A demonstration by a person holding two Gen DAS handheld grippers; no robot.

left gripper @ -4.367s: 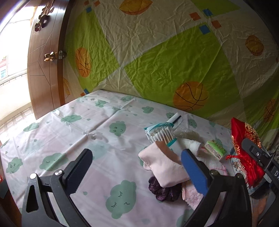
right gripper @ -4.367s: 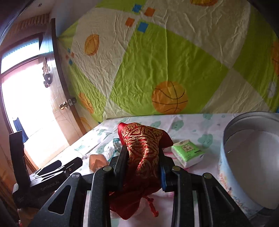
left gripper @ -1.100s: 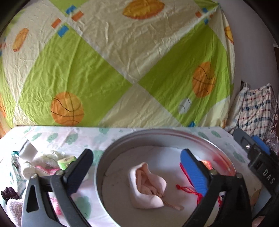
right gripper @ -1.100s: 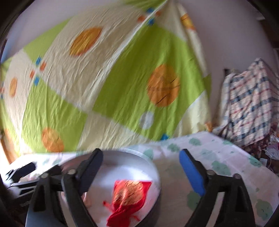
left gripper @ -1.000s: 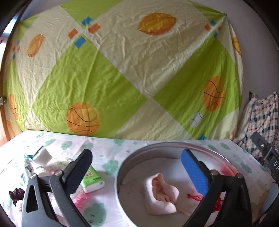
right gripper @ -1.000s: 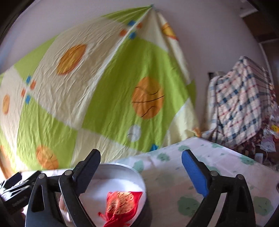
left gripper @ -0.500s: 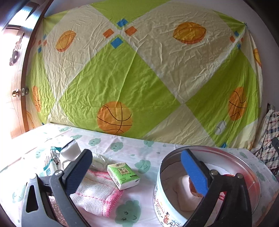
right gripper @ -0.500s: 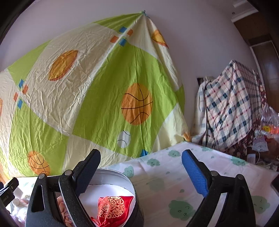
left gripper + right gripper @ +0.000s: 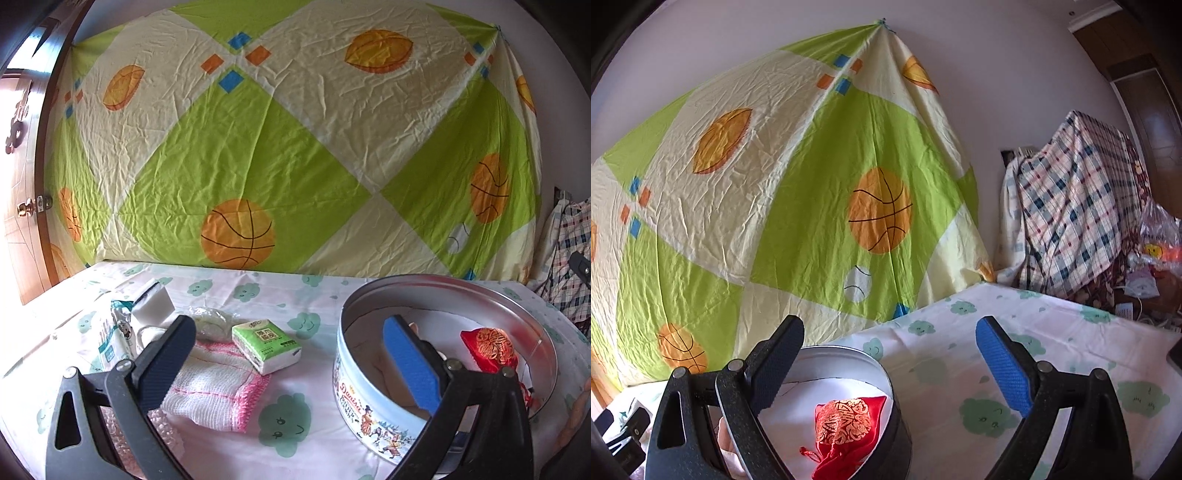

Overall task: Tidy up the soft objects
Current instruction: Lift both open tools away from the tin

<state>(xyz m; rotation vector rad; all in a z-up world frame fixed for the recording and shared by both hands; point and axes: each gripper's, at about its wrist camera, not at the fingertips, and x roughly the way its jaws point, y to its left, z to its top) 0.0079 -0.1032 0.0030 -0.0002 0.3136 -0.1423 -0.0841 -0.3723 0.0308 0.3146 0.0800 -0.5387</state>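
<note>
Right wrist view, red pouch [image 9: 846, 424] released into tin [image 9: 886, 373], right hand-held gripper [image 9: 888, 360] now spread, left hand-held gripper [image 9: 288, 354] spread too

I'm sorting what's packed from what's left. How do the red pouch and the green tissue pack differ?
The red pouch lies inside the round tin; the green tissue pack sits outside it on the tablecloth. The pouch is red with gold patterning and a floppy, bunched shape; the pack is a neat green and white block with printed labelling. The pack partly rests on a pink-edged cloth. Neither is held by a tool.
</note>
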